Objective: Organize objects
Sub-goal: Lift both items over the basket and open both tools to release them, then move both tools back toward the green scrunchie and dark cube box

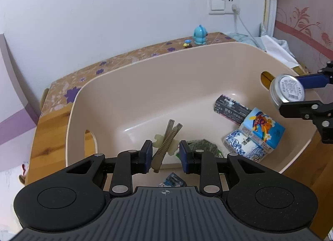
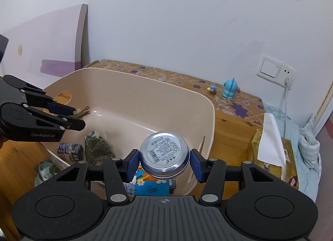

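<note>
both grippers hover over the beige tub (image 1: 145, 78): left gripper (image 1: 165, 154) pinches a hair clip (image 1: 166, 145), right gripper (image 2: 164, 163) pinches a round tin (image 2: 164, 154). next is probably spreading the jaws to drop them in.

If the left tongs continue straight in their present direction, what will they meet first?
Probably the bare floor of the beige tub. The left tongs, holding a hair clip, point down into it; the green packet lies just right of that line. Depth is uncertain.

tin label (image 2: 164, 149) unreadable, blue packet (image 2: 150, 187) half-hidden
</note>
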Action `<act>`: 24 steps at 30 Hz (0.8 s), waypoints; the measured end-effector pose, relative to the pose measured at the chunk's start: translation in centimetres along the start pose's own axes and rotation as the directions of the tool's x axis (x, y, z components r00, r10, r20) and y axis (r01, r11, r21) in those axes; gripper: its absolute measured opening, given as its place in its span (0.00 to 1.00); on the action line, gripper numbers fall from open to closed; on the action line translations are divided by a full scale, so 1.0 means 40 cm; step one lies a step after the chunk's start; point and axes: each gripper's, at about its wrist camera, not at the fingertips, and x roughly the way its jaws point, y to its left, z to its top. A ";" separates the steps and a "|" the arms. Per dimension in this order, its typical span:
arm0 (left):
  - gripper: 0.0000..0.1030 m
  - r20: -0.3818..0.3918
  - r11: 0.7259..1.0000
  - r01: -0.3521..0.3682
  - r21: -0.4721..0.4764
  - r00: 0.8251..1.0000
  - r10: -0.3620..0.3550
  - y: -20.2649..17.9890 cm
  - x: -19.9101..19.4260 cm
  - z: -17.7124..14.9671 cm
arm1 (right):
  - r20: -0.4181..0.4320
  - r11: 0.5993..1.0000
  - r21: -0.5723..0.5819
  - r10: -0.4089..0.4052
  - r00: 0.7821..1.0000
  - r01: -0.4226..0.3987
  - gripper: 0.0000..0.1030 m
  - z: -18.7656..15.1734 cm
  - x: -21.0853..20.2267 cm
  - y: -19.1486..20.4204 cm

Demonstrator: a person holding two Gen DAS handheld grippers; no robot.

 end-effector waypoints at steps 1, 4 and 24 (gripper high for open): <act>0.28 -0.001 1.000 -0.004 -0.003 1.000 0.004 0.000 0.003 -0.003 | -0.001 1.000 -0.002 0.000 1.000 0.000 0.49 0.001 0.001 0.001; 0.30 0.001 0.999 -0.005 -0.036 1.000 0.005 0.009 0.002 -0.009 | -0.006 1.000 -0.003 0.007 1.000 -0.007 0.49 0.000 0.001 0.003; 0.89 0.179 0.997 -0.031 -0.068 0.983 0.043 -0.028 -0.226 -0.051 | 0.152 1.000 0.026 -0.016 0.988 0.012 0.99 -0.019 -0.153 0.023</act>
